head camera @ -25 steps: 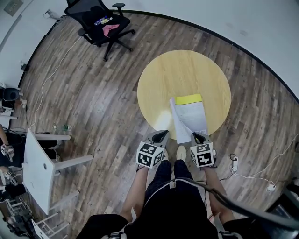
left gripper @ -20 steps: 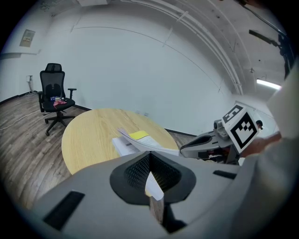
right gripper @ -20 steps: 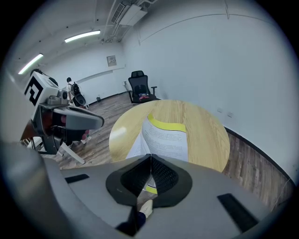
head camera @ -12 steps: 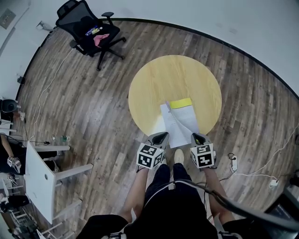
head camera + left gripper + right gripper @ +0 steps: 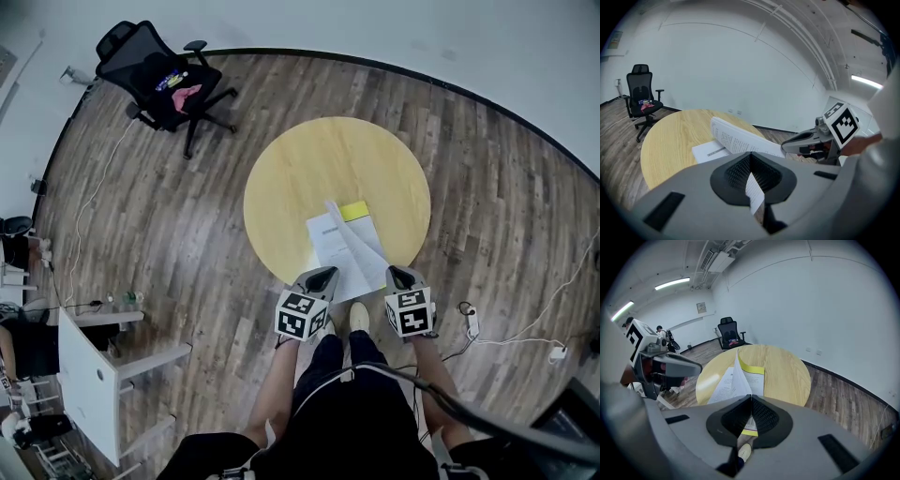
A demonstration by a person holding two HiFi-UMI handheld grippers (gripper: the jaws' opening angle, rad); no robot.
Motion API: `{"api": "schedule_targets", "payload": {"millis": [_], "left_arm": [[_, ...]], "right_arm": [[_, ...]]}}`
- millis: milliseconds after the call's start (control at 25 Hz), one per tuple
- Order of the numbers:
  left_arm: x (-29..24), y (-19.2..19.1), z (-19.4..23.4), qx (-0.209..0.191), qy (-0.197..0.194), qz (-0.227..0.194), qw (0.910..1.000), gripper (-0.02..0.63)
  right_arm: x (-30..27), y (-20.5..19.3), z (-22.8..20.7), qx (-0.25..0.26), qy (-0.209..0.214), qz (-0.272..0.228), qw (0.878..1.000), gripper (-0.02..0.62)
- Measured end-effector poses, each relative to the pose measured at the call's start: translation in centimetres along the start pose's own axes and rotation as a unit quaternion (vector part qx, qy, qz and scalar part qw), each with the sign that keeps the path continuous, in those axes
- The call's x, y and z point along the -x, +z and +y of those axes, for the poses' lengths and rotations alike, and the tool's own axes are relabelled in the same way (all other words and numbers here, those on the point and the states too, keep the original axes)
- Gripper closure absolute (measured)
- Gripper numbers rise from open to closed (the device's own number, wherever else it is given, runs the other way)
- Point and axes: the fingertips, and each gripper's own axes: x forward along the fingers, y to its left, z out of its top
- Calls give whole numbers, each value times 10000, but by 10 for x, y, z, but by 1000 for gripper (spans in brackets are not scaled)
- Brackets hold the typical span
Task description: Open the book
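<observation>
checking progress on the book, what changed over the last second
The book opened further: pages swung up and leftward and now stand upright, a white page lies flat on the left, and less yellow cover shows. Unchanged: left gripper and right gripper shut on pages, book on the round table.

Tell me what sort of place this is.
Probably an office or lab workroom: a black office chair on wood-look flooring, a round table in the open middle, and a white desk at one side.
</observation>
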Motion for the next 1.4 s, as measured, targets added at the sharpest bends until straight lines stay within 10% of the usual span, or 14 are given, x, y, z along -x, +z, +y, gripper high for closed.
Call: {"api": "schedule_targets", "payload": {"millis": [1400], "left_arm": [[-66, 26, -41, -313, -472, 354, 9978, 607]], "right_arm": [[19, -25, -103, -840, -671, 16, 9942, 583]]}}
